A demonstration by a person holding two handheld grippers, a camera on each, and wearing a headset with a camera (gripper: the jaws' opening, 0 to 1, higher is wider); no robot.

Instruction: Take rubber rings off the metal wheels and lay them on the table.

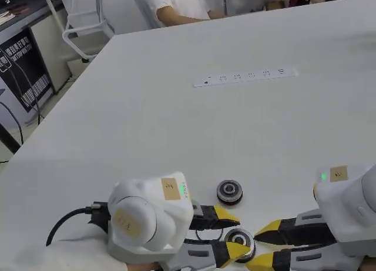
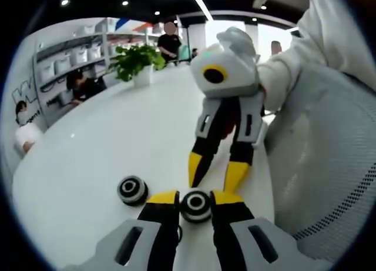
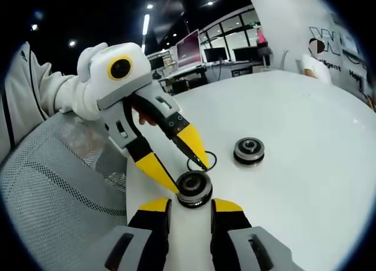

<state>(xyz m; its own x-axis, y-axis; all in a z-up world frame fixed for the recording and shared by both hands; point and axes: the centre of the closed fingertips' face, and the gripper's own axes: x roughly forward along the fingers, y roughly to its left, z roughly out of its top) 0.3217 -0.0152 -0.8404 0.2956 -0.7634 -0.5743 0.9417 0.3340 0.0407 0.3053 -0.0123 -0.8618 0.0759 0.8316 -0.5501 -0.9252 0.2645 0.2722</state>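
at the near edge of the white table (image 1: 176, 118), the left gripper (image 1: 238, 231) holds its yellow fingers narrow around a small wheel (image 1: 239, 240), seemingly pinching it flat on the top. a thin loose ring (image 3: 201, 160) lies just beside it, and a second wheel (image 1: 229, 191) sits near, untouched. from the right, the right gripper (image 1: 262, 246) points in with fingers apart, tips just beside the small wheel. the pinch likely needs to stay firm while one tip hooks under the dark rubber (image 2: 195, 217) and rolls it off rather than dragging the wheel.

Large "W" on wall (image 2: 17, 91)
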